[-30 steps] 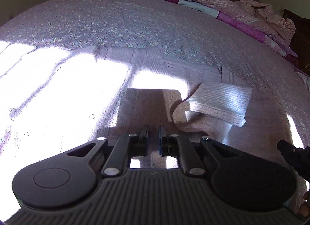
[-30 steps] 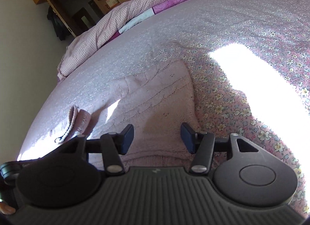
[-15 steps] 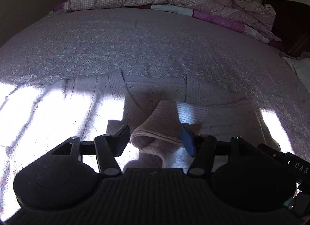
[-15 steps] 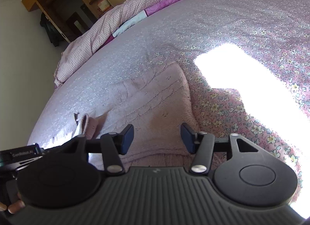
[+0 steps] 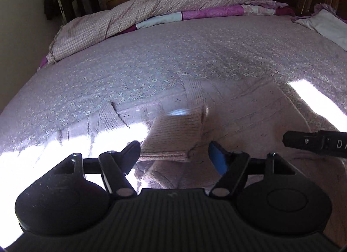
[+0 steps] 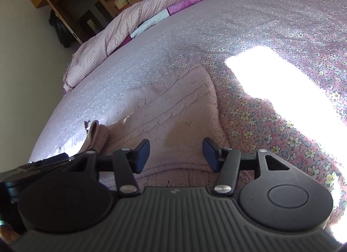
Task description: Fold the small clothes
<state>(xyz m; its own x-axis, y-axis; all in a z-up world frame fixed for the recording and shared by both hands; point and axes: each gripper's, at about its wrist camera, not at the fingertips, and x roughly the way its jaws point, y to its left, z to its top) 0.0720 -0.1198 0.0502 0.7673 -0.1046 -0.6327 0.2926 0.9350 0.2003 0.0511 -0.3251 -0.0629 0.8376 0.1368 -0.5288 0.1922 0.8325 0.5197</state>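
Sweater (image 6: 173, 111), pink knit, lies flat on the bed (image 5: 173, 56) with one sleeve (image 5: 175, 135) folded in; your left gripper (image 5: 173, 154) and right gripper (image 6: 175, 154) hover spread and empty, so the far side probably comes next.

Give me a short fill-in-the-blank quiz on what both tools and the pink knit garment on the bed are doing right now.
1. The jaws of the left tool are ____.
2. The pink knit garment lies on a sheet printed with ____.
3. The folded-over sleeve lies on top of the ____.
4. The right tool grips ____.

Missing words: open; flowers; garment; nothing
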